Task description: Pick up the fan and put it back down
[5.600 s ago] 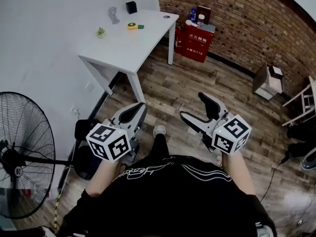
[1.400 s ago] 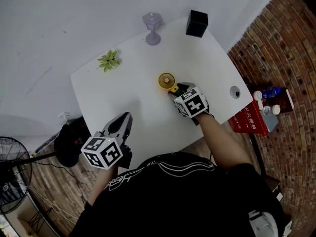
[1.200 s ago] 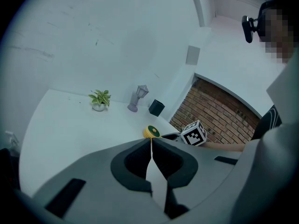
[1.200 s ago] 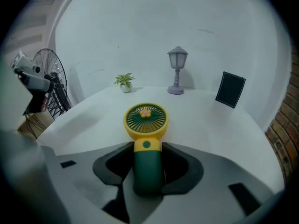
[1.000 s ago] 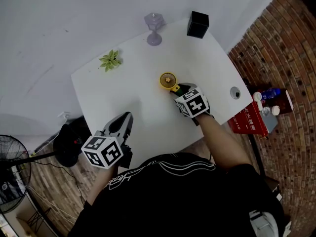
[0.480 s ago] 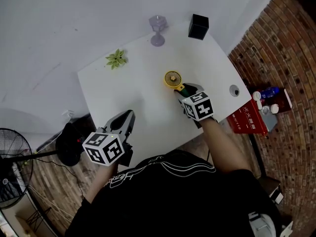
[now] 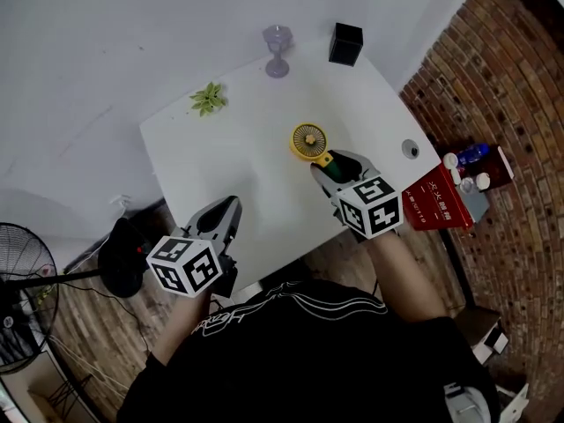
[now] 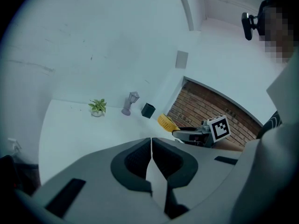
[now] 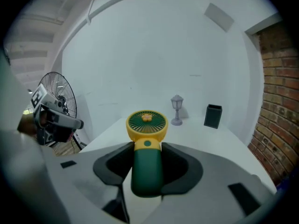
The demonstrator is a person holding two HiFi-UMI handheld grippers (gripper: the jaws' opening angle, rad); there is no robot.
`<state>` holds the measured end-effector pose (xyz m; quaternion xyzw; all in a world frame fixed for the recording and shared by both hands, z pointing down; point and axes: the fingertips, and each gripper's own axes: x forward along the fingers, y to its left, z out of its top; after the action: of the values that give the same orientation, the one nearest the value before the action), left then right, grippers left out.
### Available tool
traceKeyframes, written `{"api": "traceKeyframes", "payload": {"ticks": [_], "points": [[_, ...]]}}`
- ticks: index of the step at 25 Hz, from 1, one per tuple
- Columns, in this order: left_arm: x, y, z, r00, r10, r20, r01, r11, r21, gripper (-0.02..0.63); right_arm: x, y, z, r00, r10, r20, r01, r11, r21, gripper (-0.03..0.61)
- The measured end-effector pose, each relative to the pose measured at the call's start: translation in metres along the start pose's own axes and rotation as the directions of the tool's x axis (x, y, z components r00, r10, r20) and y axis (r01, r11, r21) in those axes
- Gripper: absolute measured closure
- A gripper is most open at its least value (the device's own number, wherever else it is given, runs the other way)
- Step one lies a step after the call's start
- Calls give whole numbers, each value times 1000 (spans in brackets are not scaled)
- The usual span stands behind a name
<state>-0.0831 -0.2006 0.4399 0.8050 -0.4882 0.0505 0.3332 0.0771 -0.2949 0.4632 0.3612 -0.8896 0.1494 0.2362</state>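
Observation:
A small hand fan (image 7: 309, 141) with a round yellow head and a dark green handle (image 9: 147, 164) is lifted above the white table (image 7: 220, 161). My right gripper (image 7: 330, 169) is shut on the green handle, and the yellow head (image 9: 146, 123) sticks out past the jaws. In the left gripper view the fan (image 8: 166, 122) shows small at the right. My left gripper (image 7: 223, 217) hangs over the table's near left edge, its jaws closed together with nothing between them (image 8: 151, 160).
On the table stand a little potted plant (image 7: 208, 99), a small lilac lamp (image 7: 277, 49) and a black box (image 7: 345, 43) at the far side. A red cabinet (image 7: 441, 203) with bottles stands right of the table. A black floor fan (image 7: 22, 311) stands at the left.
My right gripper has risen with the fan, lifting it off the table and toward me. The left gripper has shifted slightly and stays shut.

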Motion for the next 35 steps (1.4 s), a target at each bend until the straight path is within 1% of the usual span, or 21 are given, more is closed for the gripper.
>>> {"api": "traceKeyframes", "payload": {"ticks": [4, 8, 14, 18, 26, 35], "points": [[-12, -8, -3, 1000, -18, 14, 18, 1000, 5, 578, -29, 20, 12, 998, -2, 62, 3, 1000, -7, 394], [-28, -20, -7, 999, -40, 31, 40, 999, 17, 578, -54, 39, 16, 994, 2, 107, -1, 1000, -17, 394], [-46, -36, -6, 996, -67, 61, 64, 997, 40, 578, -81, 61, 14, 990, 19, 139, -18, 1000, -11, 394], [-51, -40, -8, 996, -70, 60, 67, 997, 49, 578, -94, 75, 13, 988, 32, 150, -29, 999, -20, 394], [-50, -47, -11, 996, -71, 49, 68, 995, 67, 578, -103, 79, 8, 988, 26, 152, -21, 999, -35, 394], [-47, -46, -7, 997, -62, 48, 58, 996, 72, 578, -104, 75, 16, 986, 25, 167, -20, 999, -34, 394]]}}
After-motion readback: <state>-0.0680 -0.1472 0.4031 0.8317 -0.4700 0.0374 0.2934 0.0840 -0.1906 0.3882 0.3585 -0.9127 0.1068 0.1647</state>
